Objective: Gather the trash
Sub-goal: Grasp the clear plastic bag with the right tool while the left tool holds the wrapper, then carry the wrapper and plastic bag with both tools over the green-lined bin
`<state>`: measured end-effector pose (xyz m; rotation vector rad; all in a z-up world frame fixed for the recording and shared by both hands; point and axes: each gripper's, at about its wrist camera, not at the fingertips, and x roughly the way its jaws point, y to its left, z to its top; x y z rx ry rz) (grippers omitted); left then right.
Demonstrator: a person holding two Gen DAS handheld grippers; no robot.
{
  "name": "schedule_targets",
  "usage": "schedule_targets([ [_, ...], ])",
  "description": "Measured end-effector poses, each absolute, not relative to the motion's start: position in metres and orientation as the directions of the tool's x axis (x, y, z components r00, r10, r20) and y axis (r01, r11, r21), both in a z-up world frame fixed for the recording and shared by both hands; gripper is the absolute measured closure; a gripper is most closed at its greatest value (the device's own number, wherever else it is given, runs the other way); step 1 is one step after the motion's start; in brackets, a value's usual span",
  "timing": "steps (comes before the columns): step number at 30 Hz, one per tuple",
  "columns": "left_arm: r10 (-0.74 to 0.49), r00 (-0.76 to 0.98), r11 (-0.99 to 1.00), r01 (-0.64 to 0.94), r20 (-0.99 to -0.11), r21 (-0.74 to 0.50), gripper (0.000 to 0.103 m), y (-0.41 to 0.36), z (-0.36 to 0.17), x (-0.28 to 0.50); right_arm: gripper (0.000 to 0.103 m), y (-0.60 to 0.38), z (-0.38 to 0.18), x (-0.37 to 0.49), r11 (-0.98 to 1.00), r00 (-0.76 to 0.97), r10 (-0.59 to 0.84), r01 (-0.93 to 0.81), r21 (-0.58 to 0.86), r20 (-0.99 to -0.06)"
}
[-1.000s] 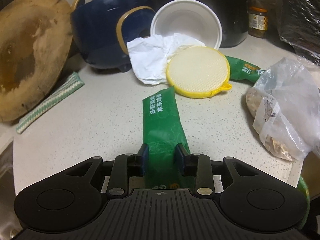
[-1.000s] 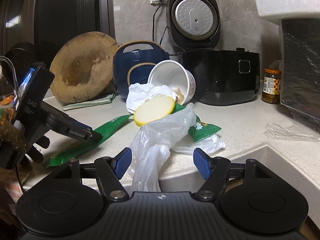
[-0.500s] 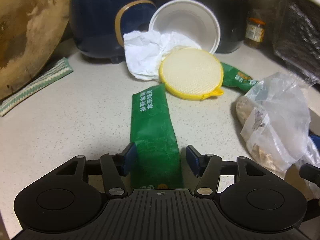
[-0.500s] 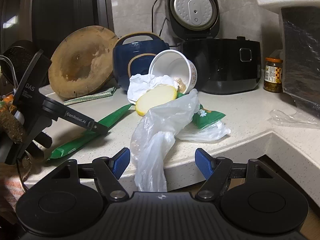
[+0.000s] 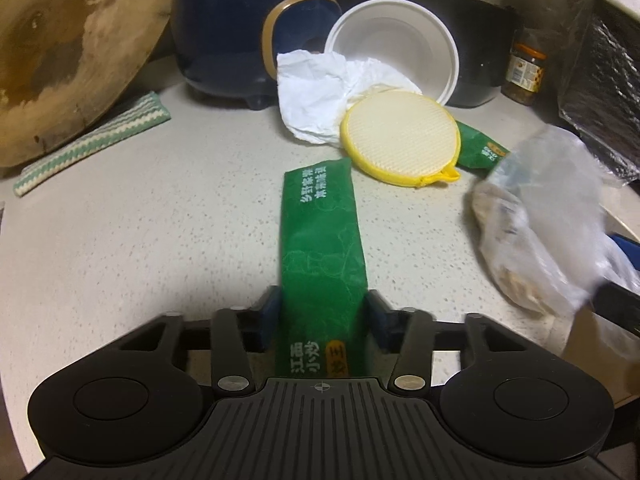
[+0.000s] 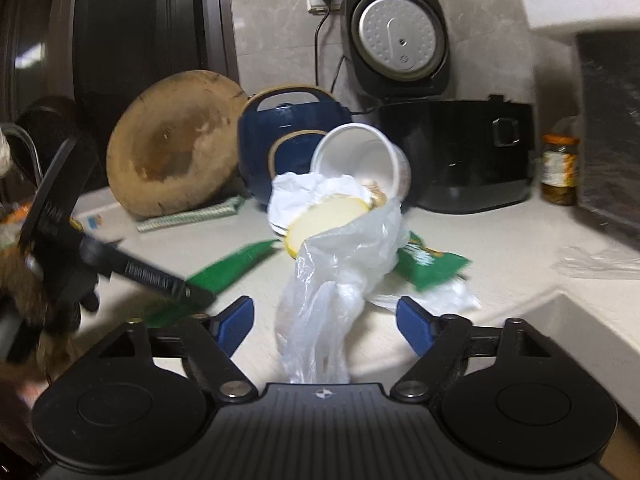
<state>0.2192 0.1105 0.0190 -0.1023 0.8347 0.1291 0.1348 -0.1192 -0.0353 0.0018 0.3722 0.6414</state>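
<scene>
From the left wrist, the left gripper (image 5: 323,320) has just been closing, and its blue pads now press both edges of the long green snack wrapper (image 5: 320,240), which lies flat on the speckled countertop (image 5: 160,220) and runs straight away from the camera. Beyond its far end sit a yellow-rimmed round lid (image 5: 400,138), crumpled white paper (image 5: 316,92) and a white cup (image 5: 394,40) tipped on its side. A clear plastic bag (image 5: 536,220) lies blurred to the right. From the right wrist, the right gripper (image 6: 325,322) has just been opening; its jaws stand wide apart, released, with the clear plastic bag (image 6: 340,280) hanging loose between them, touching neither pad. A second green wrapper (image 6: 430,262) lies just behind the bag.
</scene>
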Motion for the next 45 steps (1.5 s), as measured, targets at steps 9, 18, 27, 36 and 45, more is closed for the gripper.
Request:
schedule_targets([
  [9, 0.055, 0.81, 0.972, -0.177, -0.584, -0.154, 0.081, 0.101, 0.025, 0.167, 0.078, -0.051, -0.05, 0.177, 0.856, 0.787, 0.457, -0.516, -0.037, -0.414],
  [18, -0.239, 0.896, 0.926, 0.094, -0.373, -0.366, 0.082, 0.045, 0.04, 0.111, 0.089, -0.141, 0.002, 0.086, 0.809, 0.778, 0.587, -0.555, 0.194, -0.224],
  [27, -0.591, 0.538, 0.79, 0.237, -0.601, -0.565, 0.082, -0.069, -0.096, 0.152, 0.089, -0.261, -0.063, 0.001, 0.977, 0.93, 0.197, -0.163, 0.134, -0.31],
  [36, -0.42, 0.078, 0.906, -0.018, -0.904, -0.422, 0.081, -0.137, -0.278, 0.247, 0.089, -0.332, -0.168, -0.006, 0.96, 0.831, 0.062, 0.101, 0.26, -0.552],
  [45, -0.378, -0.076, 0.925, -0.06, -0.923, -0.374, 0.07, -0.182, -0.381, 0.29, 0.089, -0.355, -0.215, 0.019, 0.948, 0.743, 0.094, 0.138, 0.288, -0.663],
])
